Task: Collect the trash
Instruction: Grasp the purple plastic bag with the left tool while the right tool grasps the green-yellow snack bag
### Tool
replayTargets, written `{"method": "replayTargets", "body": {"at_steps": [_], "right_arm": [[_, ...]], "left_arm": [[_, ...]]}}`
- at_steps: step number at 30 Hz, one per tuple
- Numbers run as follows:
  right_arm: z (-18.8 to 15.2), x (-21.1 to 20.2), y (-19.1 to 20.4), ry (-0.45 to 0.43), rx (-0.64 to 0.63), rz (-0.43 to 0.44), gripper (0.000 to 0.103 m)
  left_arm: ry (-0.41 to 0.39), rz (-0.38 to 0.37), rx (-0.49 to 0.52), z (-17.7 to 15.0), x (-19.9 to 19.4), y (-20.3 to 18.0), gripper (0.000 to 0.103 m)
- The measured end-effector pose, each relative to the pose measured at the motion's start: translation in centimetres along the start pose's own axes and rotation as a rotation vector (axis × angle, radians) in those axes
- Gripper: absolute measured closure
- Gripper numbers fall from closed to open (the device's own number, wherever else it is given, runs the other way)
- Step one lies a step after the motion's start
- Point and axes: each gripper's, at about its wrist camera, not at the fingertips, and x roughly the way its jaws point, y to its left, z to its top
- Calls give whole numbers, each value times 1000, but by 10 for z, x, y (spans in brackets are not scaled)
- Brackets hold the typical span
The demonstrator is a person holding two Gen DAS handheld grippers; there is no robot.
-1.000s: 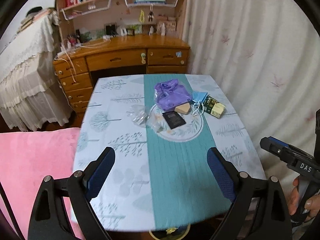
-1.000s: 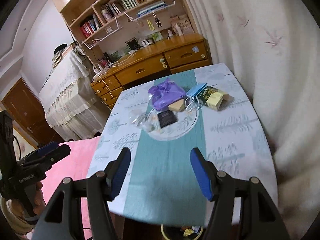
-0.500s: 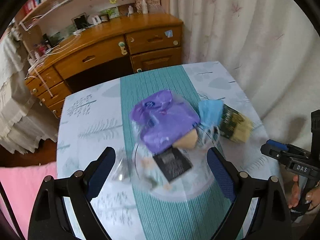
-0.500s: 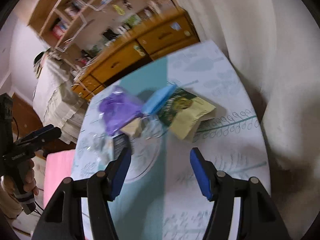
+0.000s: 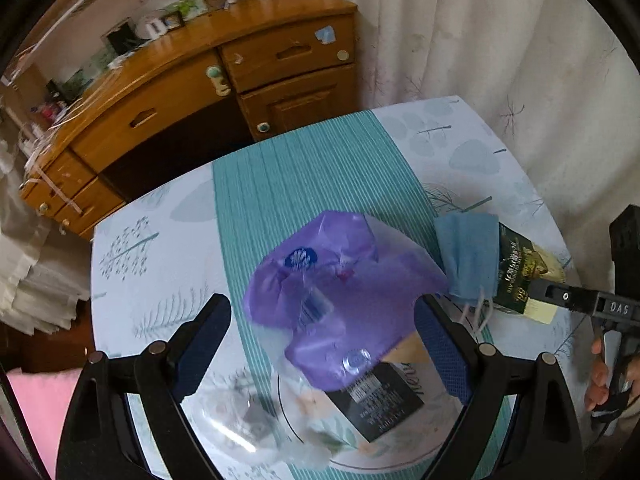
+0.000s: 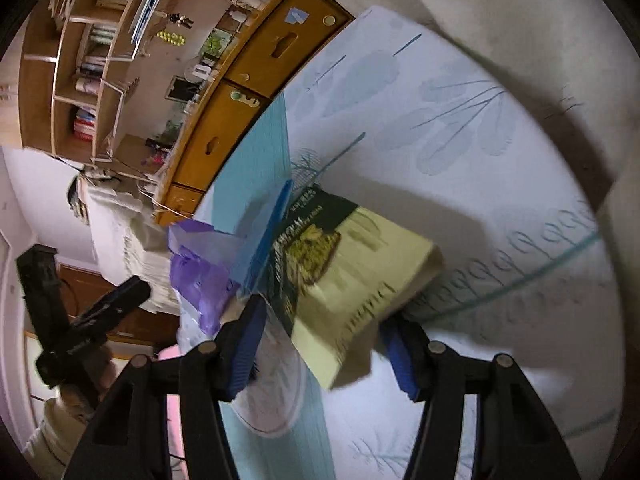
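Trash lies in a heap on the table [image 5: 160,248]. A crumpled purple bag [image 5: 344,292] sits in the middle, with a black packet [image 5: 376,400] and a clear wrapper [image 5: 240,420] nearer me. My left gripper [image 5: 322,320] hovers open over the purple bag, one finger on each side of it. To the right lie a blue face mask [image 5: 468,256] and a green and yellow packet [image 5: 524,276]. My right gripper [image 6: 324,320] is tilted low over that packet [image 6: 352,272]. The packet's near end sits between its open jaws, and the pads are not pressing on it.
A teal runner [image 5: 288,184] crosses the patterned tablecloth. A wooden desk with drawers [image 5: 200,92] stands behind the table, and a pale curtain [image 5: 480,40] hangs to the right. A pink cloth [image 5: 36,400] lies at the left. A hand [image 5: 600,376] holds the right gripper's handle.
Both grippers came forward and down to the trash. The left now sits over the purple bag. The right rolled, closed in on the green and yellow packet, and its jaws narrowed a little.
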Motion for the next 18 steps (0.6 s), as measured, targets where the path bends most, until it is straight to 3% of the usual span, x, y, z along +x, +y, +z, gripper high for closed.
{"method": "replayTargets", "body": {"at_steps": [2,7,14,18], "right_arm": [[3,3,-2,-7,12,17,47],[10,13,-6,16,17,54,64],[16,14,-4,39,-17,83,68],[15,12,-6,41,-19,89,68]], "left_arm": [[12,-14,10,8,8,3,11],[47,-83,19,29,28,5,11],[92,-131,89,45,63,-3,11],[157,-124,59,46,94,1,11]]}}
